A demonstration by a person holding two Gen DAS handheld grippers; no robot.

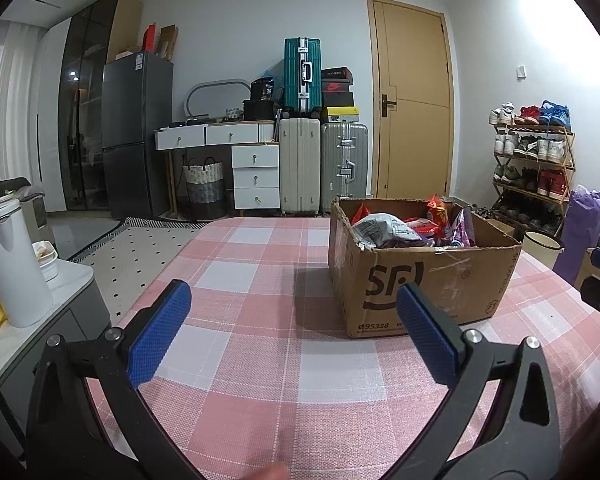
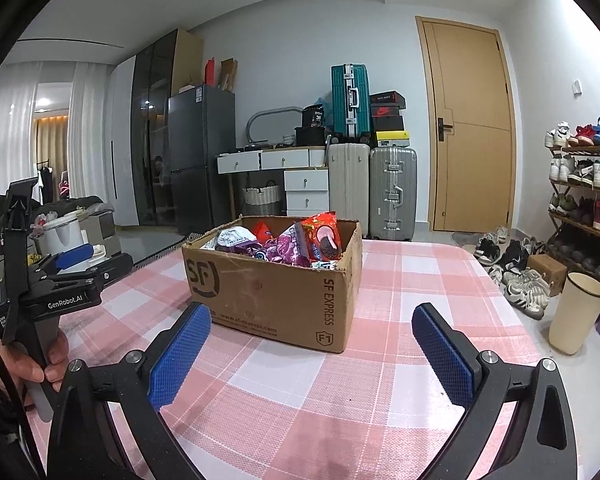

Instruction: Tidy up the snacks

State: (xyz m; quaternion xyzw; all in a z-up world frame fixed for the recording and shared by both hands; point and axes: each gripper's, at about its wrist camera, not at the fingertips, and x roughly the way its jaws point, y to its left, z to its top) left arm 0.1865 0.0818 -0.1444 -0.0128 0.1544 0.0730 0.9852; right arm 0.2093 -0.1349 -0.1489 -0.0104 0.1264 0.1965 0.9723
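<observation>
A brown corrugated cardboard box (image 2: 276, 284) printed with a black SF Express logo sits open on the pink-and-white checked tabletop (image 2: 400, 392), at about twelve o'clock from the right hand-held gripper (image 2: 308, 354) and at about one o'clock from the left hand-held gripper (image 1: 294, 330). The box is heaped with the crinkly, brightly coloured snack packets (image 2: 284, 246): a tall red-orange pouch (image 2: 325, 236) showing a chocolate sandwich biscuit stands nearly upright toward the box's right side, shiny purple wrappers (image 2: 260, 250) crowd the middle, and a grey-and-white printed bag (image 1: 388, 230) lies slumped at the left. The box's top flaps are torn and ragged, and clear tape runs across its front.

Both hand-held grippers hang above the cloth with their blue textured pads (image 2: 180, 360) spread wide and nothing between them; neither touches the box. From the right wrist view, the left hand-held gripper shows at nine o'clock, its handle gripped in a hand (image 2: 28, 364).

On the floor at three o'clock stands a cream cylindrical bin (image 2: 576, 312), near a wooden shoe rack (image 2: 580, 196).
</observation>
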